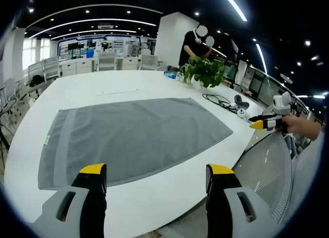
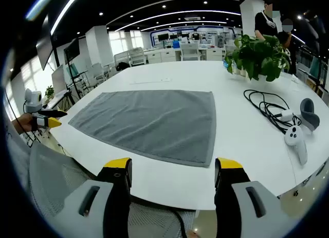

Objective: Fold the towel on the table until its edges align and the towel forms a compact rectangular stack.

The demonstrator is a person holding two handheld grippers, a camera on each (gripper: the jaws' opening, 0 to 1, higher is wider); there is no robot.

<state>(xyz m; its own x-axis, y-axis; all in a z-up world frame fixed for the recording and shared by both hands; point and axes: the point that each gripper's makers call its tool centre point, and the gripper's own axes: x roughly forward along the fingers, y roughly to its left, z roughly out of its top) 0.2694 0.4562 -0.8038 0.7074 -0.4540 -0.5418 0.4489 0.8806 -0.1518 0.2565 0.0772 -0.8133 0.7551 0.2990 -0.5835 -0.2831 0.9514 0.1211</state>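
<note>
Grey terry cloth, the towel (image 1: 133, 135) lies spread in a single flat layer on the white tabletop (image 1: 92, 86), unfolded, with one long edge running close to the near rim, which puts its corners within easy reach of someone standing at that side. Nothing rests on it, so a fold could begin without clearing anything. The left tool (image 1: 157, 179) is held back from the near edge, short of the cloth, its yellow-tipped jaws spread wide with nothing between them; it seems poised above the towel's near hem. The right tool (image 2: 172, 174) is likewise wide open and empty, hovering off the rim before the towel's other near corner (image 2: 208, 163). In the left gripper view the right tool appears at the far right in a hand (image 1: 298, 124), well apart from the cloth. Judging by this, folding has not started, and both tools are placed to take the two near corners. Beyond the towel stand a potted plant (image 2: 259, 55), a coiled black cable (image 2: 267, 109) and white controllers (image 2: 295, 140), all clear of the cloth. People stand behind the plant.
</note>
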